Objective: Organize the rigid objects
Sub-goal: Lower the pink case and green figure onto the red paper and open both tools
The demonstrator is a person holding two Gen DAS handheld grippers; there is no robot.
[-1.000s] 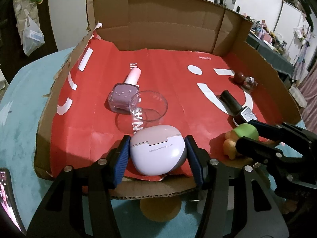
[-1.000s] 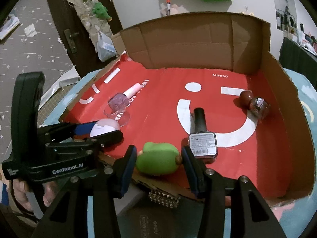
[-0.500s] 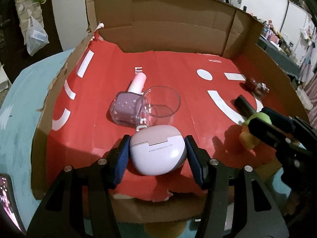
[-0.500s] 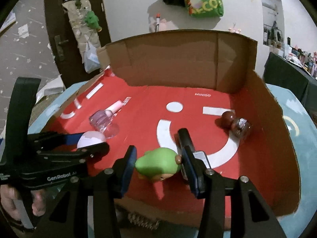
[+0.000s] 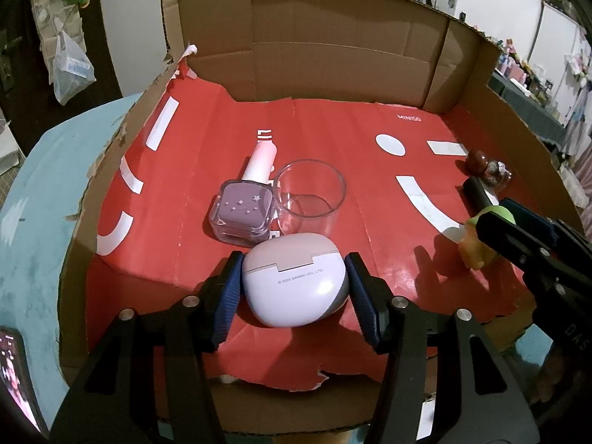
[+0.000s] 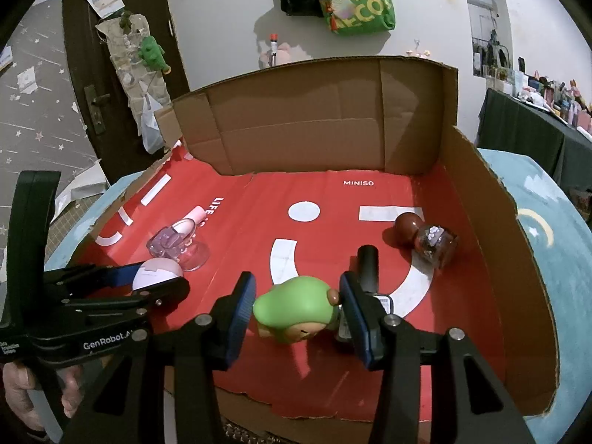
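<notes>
The left gripper [image 5: 294,288] pinches a white earbud case [image 5: 296,284] between its blue pads, low over the red floor of the cardboard box [image 5: 333,48]. At 12 o'clock from the case stand a clear cup [image 5: 310,199] and a purple nail polish bottle [image 5: 245,209], side by side. The right gripper [image 6: 296,312] pinches a green toy [image 6: 298,309]. A black bottle [image 6: 368,262] lies just behind it at 1 o'clock. Farther toward 2 o'clock sits a small brown bottle [image 6: 425,236], near the box's side wall.

"MINISO" on red liner [image 6: 333,199]; "SANRIO CO., LTD." on earbud case [image 5: 296,288]; "GenRobot.AI" on left tongs [image 6: 122,292].
</notes>
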